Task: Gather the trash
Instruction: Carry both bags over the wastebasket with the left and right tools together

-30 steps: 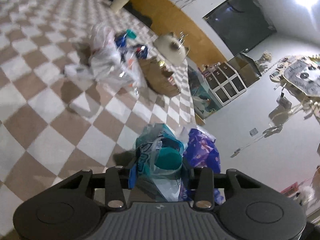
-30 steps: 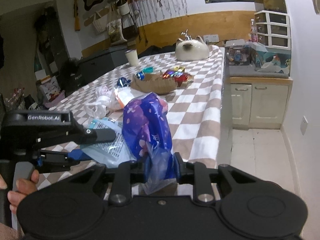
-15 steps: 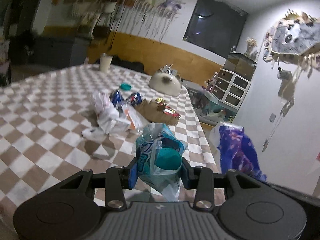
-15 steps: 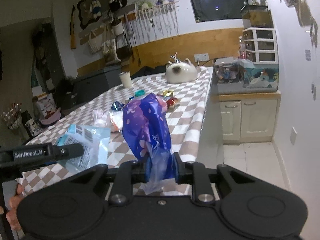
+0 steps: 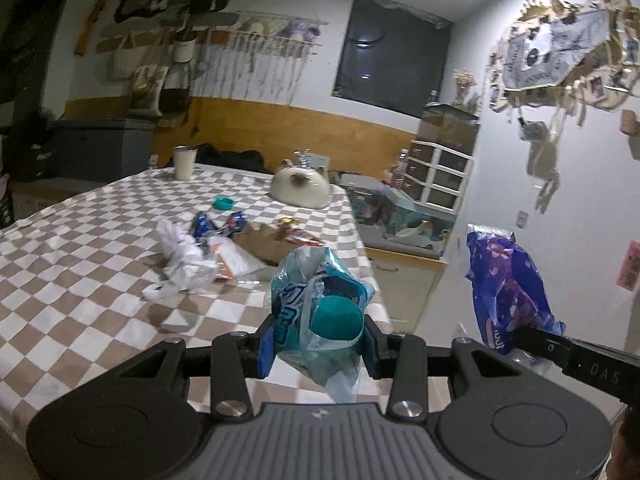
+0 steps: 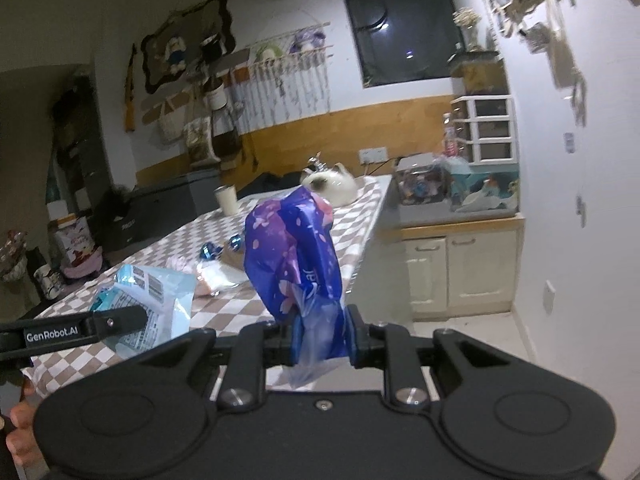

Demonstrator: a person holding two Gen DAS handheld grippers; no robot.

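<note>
My left gripper [image 5: 318, 344] is shut on a teal and clear plastic wrapper [image 5: 320, 300], held above the table's near right corner; the wrapper also shows in the right wrist view [image 6: 144, 304]. My right gripper [image 6: 320, 340] is shut on a purple flowered wrapper [image 6: 294, 248], held up off the table's right edge; it also shows in the left wrist view [image 5: 506, 284]. More trash lies on the checkered table [image 5: 80, 280]: a crumpled white plastic bag [image 5: 180, 256], blue wrappers [image 5: 204, 224], a brown paper piece [image 5: 272, 244] with red and yellow wrappers [image 5: 296, 232].
A white cup [image 5: 184, 162], a small teal bowl [image 5: 223, 203] and a white cat-shaped object [image 5: 300, 188] sit at the table's far end. A counter with cabinets [image 6: 460, 264] and white drawers [image 6: 486, 132] stands to the right, with bare floor [image 6: 480, 344] beside the table.
Both grippers have risen and tilted up from the table while holding their wrappers. The views now look across the room rather than down at the tabletop.
</note>
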